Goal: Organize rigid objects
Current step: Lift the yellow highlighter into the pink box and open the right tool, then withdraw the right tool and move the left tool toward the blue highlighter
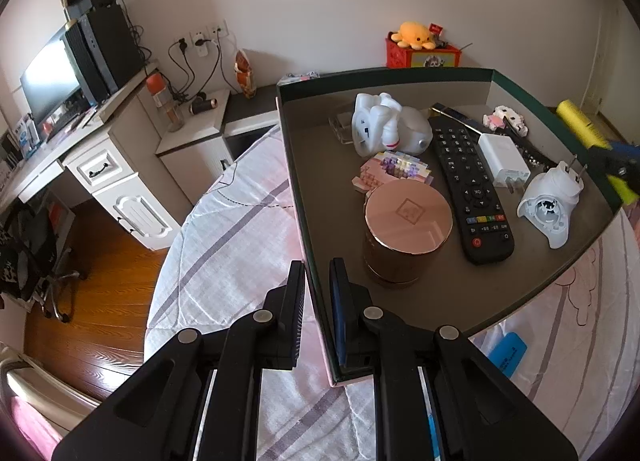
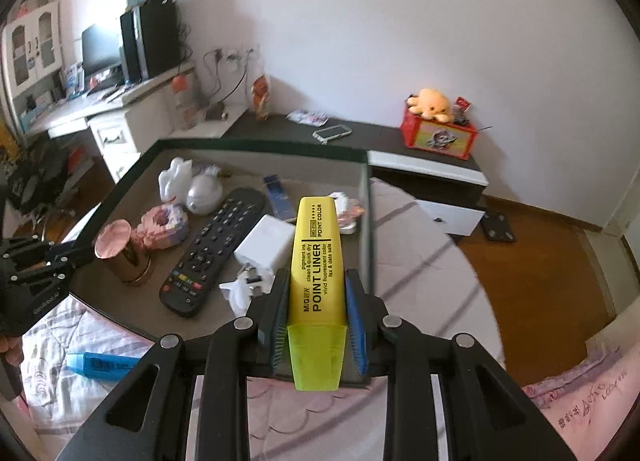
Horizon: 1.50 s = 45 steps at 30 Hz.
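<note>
- Highlighter [image 2: 316, 273], yellow and printed "POINT LINER", sits clamped between your right gripper's [image 2: 317, 281] pads above the near right corner of the box [image 2: 256, 149]; only the right wrist view shows its label.
- Your left gripper [image 1: 316, 281] is pinched on the box's near wall, one finger inside, one outside; the left wrist view shows this close up, while the right wrist view shows that gripper only small, at the left edge.
- From the left wrist view, your yellow highlighter [image 1: 580, 125] is cut off at the right border.
- One blue highlighter [image 2: 100, 365] lies on the bedsheet [image 2: 420, 261] outside the box; the left view catches only a corner of it.
- Inside the box: one black remote [image 1: 468, 189], one white charger [image 1: 502, 159], one rose-gold lidded canister [image 1: 404, 233], one pink block toy [image 1: 392, 171], one white figurine [image 1: 384, 125].
- Small items at the far wall are too blurred to name.
</note>
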### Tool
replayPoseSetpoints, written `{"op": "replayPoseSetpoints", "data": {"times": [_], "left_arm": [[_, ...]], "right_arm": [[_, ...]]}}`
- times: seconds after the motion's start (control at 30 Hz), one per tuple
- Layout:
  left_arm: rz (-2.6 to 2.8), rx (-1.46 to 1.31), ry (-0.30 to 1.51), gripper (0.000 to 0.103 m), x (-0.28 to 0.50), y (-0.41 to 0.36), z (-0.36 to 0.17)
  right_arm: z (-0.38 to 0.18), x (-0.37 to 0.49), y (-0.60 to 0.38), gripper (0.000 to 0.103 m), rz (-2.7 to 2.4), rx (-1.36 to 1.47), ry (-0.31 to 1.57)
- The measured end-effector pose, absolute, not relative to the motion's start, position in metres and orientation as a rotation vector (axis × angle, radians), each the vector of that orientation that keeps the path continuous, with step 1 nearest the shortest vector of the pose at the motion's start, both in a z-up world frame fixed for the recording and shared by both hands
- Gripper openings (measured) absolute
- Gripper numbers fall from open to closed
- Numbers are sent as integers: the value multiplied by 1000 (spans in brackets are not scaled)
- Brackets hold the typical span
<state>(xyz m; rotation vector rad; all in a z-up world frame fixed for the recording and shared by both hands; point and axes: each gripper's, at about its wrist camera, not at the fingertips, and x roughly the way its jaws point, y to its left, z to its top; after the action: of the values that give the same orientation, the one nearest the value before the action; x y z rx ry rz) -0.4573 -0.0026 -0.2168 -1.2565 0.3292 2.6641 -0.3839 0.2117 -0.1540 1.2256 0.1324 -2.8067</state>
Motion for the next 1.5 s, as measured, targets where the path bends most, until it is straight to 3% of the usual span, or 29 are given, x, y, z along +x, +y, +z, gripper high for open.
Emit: {"op": "replayPoseSetpoints", "data": {"times": [0.43, 0.5, 0.57, 0.87, 0.97, 1.03, 1.17, 1.23, 1.3, 1.5], "left_arm": [[2673, -1256, 341, 12, -458, -1, -216], [2676, -1258, 341, 12, -458, 0, -215], [2682, -1260, 332, 12, -458, 0, -215], [2707, -1247, 312, 14, -448, -2, -208], [2720, -1241, 283, 28, -439, -7, -202], [2736, -1210, 261, 57, -430, -10, -195], [2784, -1120, 249, 83, -398, -14, -177], [2796, -1076, 262, 100, -383, -12, -171], [2793, -1015, 278, 102, -363, -9, -166], [2706, -1003, 330, 103, -326, 8, -179]], "right_arm": [[-155, -387, 211, 28, -2792, 1212, 162], [-152, -385, 212, 44, -2796, 1192, 160], [-148, -382, 214, 53, -2807, 1175, 163], [-140, -363, 231, 53, -2829, 1155, 159], [-139, -352, 239, 54, -2840, 1154, 154], [-139, -345, 244, 54, -2845, 1149, 143], [-138, -330, 251, 54, -2856, 1151, 133], [-137, -319, 252, 59, -2862, 1139, 136], [-136, -308, 253, 81, -2872, 1121, 134], [-135, -282, 261, 81, -2897, 1114, 150]]}}
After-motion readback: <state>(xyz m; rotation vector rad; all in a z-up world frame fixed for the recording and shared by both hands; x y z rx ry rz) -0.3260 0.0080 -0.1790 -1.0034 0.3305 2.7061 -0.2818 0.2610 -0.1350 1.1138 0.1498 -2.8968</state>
